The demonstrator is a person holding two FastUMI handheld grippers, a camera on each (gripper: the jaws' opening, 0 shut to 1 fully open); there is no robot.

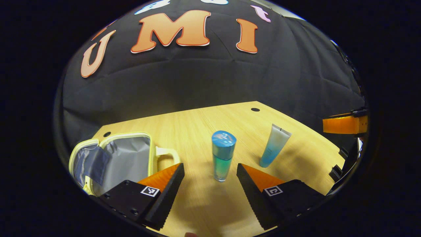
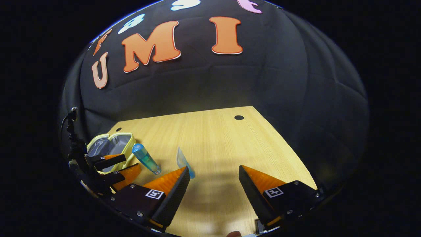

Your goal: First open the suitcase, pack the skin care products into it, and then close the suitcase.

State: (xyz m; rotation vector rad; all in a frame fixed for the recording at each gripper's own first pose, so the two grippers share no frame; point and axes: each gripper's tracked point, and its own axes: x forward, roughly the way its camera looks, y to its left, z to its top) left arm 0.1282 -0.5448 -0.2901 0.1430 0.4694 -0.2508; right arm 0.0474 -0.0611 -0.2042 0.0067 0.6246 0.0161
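The left gripper (image 1: pixel 210 179), spread wide and empty, should slide round the tall blue glass bottle (image 1: pixel 223 155) beside the open yellow case (image 1: pixel 111 158), then squeeze low and gently.

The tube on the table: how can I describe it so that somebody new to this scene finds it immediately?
Start at the wooden table, where an open yellow-trimmed case lies to one side. Two products stand beside it; the tube is the one farther from the case. Unlike the round blue-capped bottle, it is flat, leans, and fades from pale at its crimped top to blue at its base.
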